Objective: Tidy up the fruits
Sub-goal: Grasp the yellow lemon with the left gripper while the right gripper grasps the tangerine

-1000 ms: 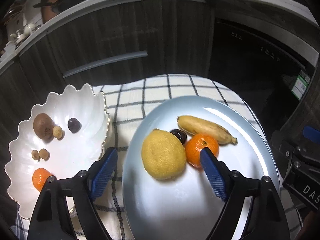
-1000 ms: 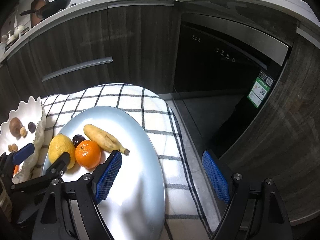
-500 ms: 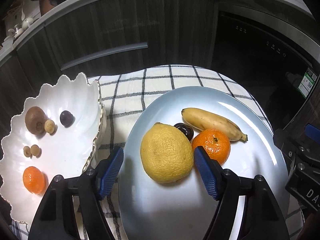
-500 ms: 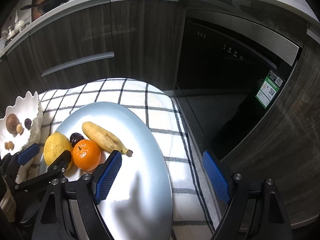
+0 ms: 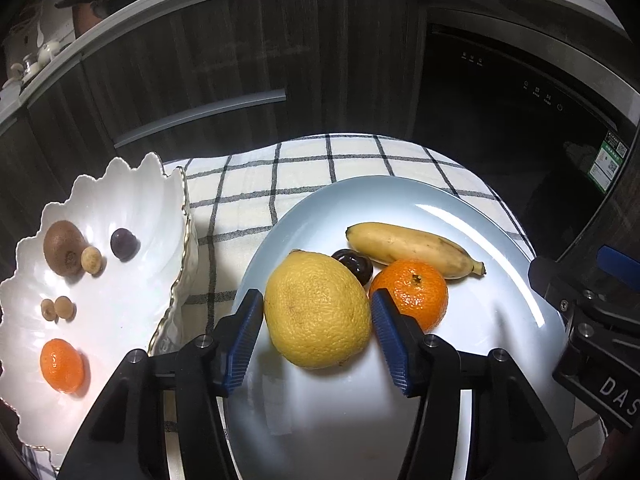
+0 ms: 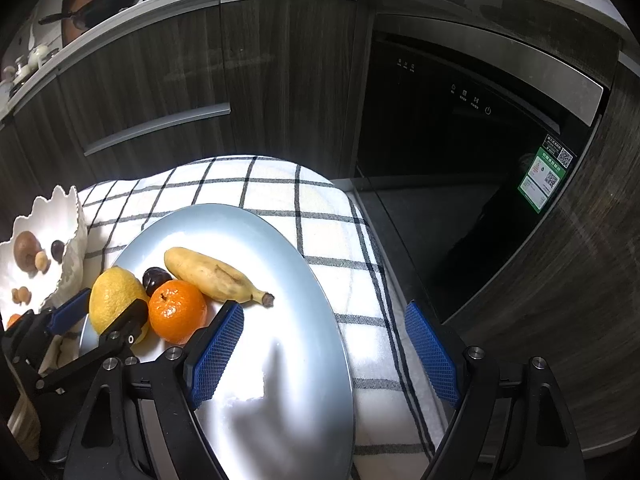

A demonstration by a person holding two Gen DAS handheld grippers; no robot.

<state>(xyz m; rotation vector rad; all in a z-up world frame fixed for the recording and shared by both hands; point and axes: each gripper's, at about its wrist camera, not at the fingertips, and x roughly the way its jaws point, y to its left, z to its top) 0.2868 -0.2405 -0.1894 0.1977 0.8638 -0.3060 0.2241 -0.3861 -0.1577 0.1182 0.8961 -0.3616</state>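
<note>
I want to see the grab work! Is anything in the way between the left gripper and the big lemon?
Nothing visible. The lemon already sits between the closing left gripper; the orange is just outside its right finger.

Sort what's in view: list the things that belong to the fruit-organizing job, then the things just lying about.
Job:
- lemon, between the closing left gripper jaws
- orange
- banana
- dark plum
- blue plate
- white scalloped bowl with small fruits

Lying about:
- checked cloth
- pan on the counter
- idle right gripper
</note>
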